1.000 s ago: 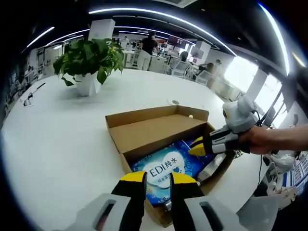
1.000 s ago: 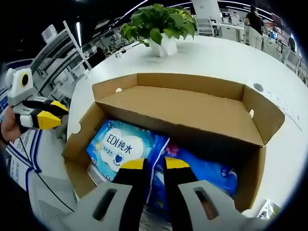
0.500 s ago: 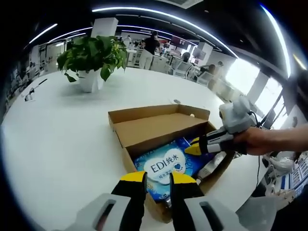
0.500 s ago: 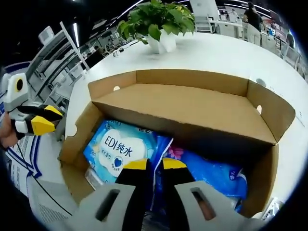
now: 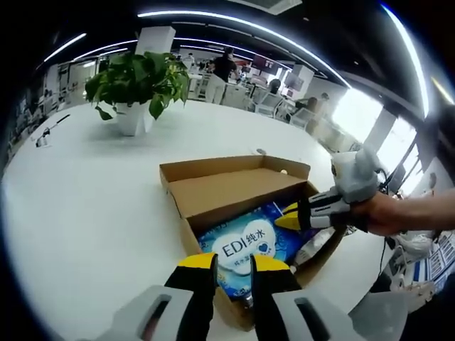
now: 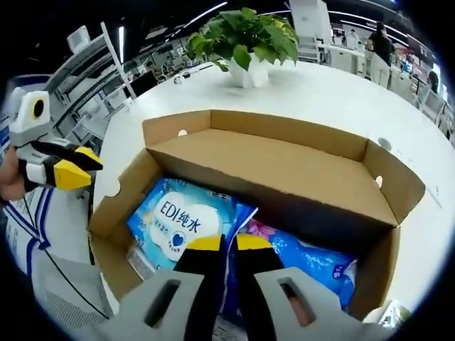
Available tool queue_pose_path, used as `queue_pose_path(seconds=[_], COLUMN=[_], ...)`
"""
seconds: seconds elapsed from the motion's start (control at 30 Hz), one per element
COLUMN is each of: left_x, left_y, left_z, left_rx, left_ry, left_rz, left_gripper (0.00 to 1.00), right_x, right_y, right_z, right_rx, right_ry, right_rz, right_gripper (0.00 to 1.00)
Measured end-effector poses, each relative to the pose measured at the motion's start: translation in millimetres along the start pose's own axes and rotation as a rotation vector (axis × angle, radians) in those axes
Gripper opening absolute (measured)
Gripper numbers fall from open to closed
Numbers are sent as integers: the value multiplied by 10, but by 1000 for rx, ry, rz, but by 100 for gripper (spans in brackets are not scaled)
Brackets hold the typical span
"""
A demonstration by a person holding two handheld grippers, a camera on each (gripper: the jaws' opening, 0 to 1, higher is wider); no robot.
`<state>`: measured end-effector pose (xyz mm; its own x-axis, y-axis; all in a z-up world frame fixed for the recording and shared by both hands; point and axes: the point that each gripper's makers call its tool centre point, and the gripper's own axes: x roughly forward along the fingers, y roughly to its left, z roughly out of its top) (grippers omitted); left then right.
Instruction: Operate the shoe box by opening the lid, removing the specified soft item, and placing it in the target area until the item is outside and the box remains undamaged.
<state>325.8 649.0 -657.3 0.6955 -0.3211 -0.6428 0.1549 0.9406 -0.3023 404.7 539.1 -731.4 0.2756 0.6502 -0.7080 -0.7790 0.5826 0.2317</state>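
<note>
"EDI 纯水" in blue on the white patch of the blue wipes pack [image 6: 183, 224] in my open shoe box [image 6: 284, 167], smaller print unreadable

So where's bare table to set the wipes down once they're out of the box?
Bare table between the plant and the box. Inside the box it's crowded: wipes and other packs.

An open box [image 5: 234, 192] on the white table [image 5: 85, 199] holds a blue pack [image 5: 245, 245], with the right tool [image 5: 288, 217] at its far side.
</note>
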Motion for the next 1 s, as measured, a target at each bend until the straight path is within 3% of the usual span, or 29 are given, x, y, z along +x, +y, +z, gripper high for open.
queue_pose_path(seconds=[0.2,0.37,0.67,0.8,0.9,1.0], left_x=[37,62,34,23,25,38], left_y=[-20,-37,22,31,22,-4], left_z=[-16,-14,1,-24,-43,-53], left_rx=[-3,3,-1,-7,-13,-13], left_ry=[5,10,6,8,10,12], left_rz=[-10,-20,-18,-16,-18,-21], left_gripper=[18,18,18,18,18,18], right_x=[-4,48,201,201,165,96], right_y=[49,9,-36,-37,-17,1], right_z=[54,-10,-169,-159,-149,-129], right_rx=[-64,-5,11,63,158,155], right_ry=[-19,5,69,70,59,39], right_rz=[0,-2,-10,-4,12,19], right_gripper=[2,3,3,1,0,0])
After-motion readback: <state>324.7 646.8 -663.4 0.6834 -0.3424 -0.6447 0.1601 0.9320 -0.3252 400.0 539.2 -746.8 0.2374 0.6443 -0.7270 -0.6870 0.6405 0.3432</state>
